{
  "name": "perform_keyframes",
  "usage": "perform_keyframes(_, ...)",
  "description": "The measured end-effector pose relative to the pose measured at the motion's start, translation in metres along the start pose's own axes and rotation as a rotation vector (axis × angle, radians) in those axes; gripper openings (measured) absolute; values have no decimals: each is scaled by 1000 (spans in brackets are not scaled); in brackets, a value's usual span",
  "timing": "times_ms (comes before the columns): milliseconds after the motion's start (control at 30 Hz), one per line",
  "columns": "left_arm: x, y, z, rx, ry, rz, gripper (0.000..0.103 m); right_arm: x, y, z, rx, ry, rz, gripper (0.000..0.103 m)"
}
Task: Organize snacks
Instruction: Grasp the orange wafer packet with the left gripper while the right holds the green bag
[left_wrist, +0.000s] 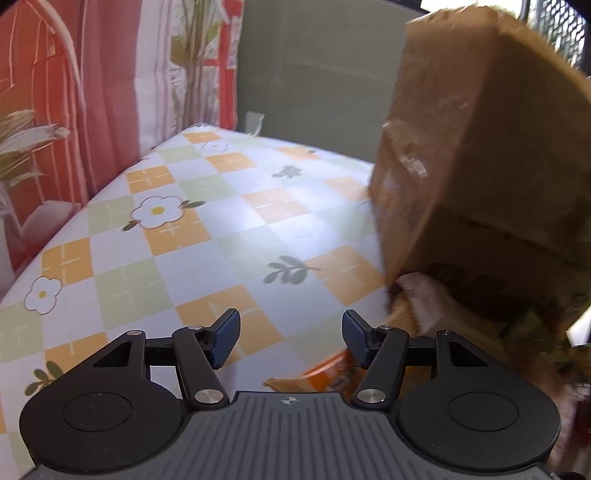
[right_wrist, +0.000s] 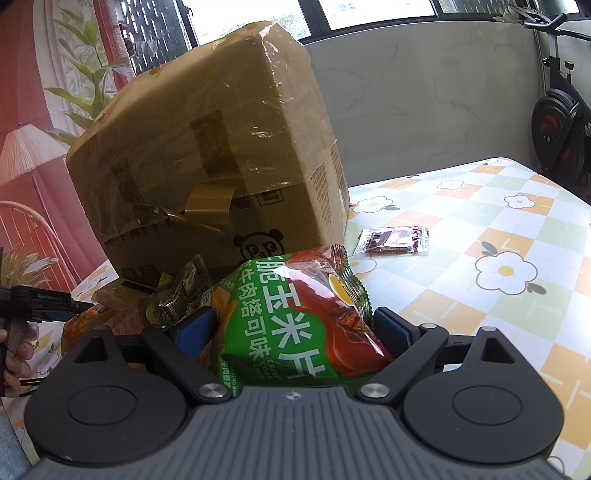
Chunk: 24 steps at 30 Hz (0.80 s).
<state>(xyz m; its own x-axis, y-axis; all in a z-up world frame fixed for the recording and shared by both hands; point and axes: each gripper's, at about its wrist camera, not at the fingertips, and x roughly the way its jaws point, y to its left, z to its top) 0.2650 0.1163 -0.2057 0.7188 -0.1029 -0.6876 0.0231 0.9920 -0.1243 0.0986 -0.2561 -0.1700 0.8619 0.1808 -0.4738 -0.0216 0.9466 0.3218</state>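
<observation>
holding the green and red foil corn-chip bag (right_wrist: 295, 314) between the wide-spread blue pads of your right hand-held gripper (right_wrist: 291, 328), you keep it lifted in front of the big taped brown cardboard box (right_wrist: 207, 155). the jaws stand wide because the puffed bag fills the gap; both pads look to press its sides, so i judge it gripped and not just resting there.

the box sits tilted on the desk with the orange, green and white checked flower cloth (right_wrist: 480, 229), its lower edge propped on a heap of small packets (right_wrist: 177, 291), which is probably why it leans.

your left hand-held gripper (left_wrist: 291, 338) is about half open over the cloth, with nothing between its pads. an orange snack packet (left_wrist: 325, 373) lies just below it, beside the box.

a small clear packet with dark red contents (right_wrist: 393, 240) lies alone on the cloth, right of the box, likely waiting to be sorted.
</observation>
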Motion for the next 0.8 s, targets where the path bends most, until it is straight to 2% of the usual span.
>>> perform_keyframes(133,-7,-15,-5,67,15,-116,64,0,0,0,1,1,0,93)
perform_keyframes(233,-5,-27,-13,135,15,-129,65,0,0,0,2,0,1,93)
perform_keyframes(367,0,-30,-15,102,18,-147,67,0,0,0,2,1,0,93)
perform_keyframes(433,2,-33,-18,119,25,-152,67,0,0,0,4,1,1,93)
perform_keyframes(600,5,-49,-29,219,42,-112,67,0,0,0,4,1,1,93)
perform_keyframes(633,5,-50,-30,220,46,-103,65,0,0,0,4,2,1,93)
perform_keyframes(700,2,-53,-34,234,48,-92,46,0,0,0,4,2,1,93)
perform_keyframes(800,-2,-58,-39,239,43,-97,40,0,0,0,4,2,1,93)
